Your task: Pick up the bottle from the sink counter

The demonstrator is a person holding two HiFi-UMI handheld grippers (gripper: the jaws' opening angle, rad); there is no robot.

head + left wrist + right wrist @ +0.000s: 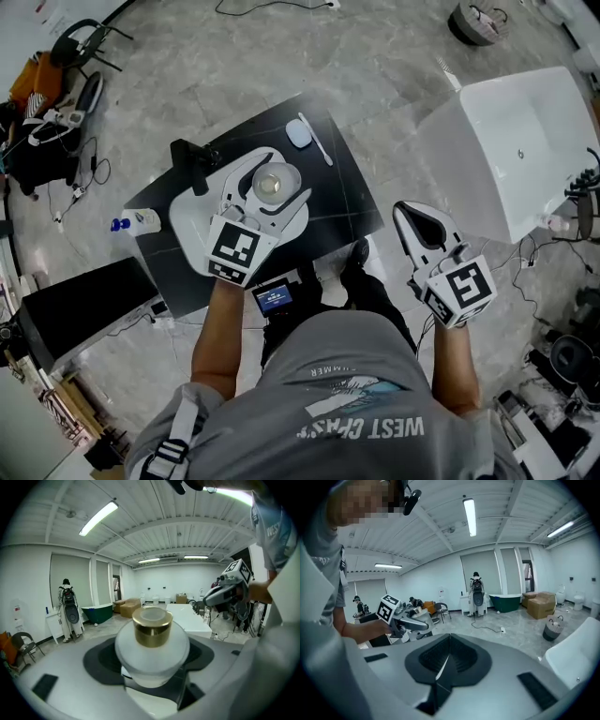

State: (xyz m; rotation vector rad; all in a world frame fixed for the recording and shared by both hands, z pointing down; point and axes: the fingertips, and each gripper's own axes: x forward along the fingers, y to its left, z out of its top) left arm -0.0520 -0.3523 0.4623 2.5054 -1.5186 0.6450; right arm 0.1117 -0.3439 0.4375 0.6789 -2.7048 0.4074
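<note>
Bottle clear of the sink counter: pick-up judged all but done
The sink counter (349, 192) is seen below. The left gripper (281, 178) is held above it, jaws set wide and clamped on the white bottle (152, 651), gold cap (152, 627) up. The right gripper (409, 217) is pressed together, empty. Only a steady hold is judged left

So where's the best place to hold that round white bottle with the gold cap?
Grip the bottle round its wide white body, below the gold cap, from the side, as the left gripper does: the bulge seats between the jaws; the cap is narrower.
</note>
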